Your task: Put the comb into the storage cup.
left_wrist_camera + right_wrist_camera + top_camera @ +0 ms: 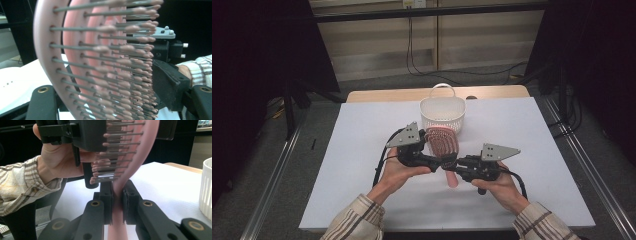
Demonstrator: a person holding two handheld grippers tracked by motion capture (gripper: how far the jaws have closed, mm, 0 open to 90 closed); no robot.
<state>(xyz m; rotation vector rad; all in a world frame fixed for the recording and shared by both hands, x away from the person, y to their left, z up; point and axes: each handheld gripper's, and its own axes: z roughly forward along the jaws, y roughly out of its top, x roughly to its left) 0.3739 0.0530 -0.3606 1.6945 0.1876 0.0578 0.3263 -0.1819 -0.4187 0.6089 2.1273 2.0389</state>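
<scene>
A: Hairbrush (pixel 443 145), pink, with thin pins tipped in pink beads, is held up off the desk (pixel 362 150), just in front of the white slotted basket (pixel 442 114).

B: Who has it?

A: The right tongs (pixel 117 207) are clamped on the neck where handle meets head; in the right gripper view both pads press the pink plastic from either side. The handle hangs down below them.

B: And the left tongs (pixel 439 161)?

A: They sit at the head, part-way closed around it. The left gripper view has the pins running across between its jaws, but I cannot tell whether the pads actually press on anything.

B: How should it handle?

A: Light, I judge, with a stiff plastic body. The pins look springy and would bend or slip under a pad, so the bristle side is a poor place to pinch. The neck or the rim of the head should give a firmer hold, though smooth plastic may twist if squeezed lightly.
</scene>
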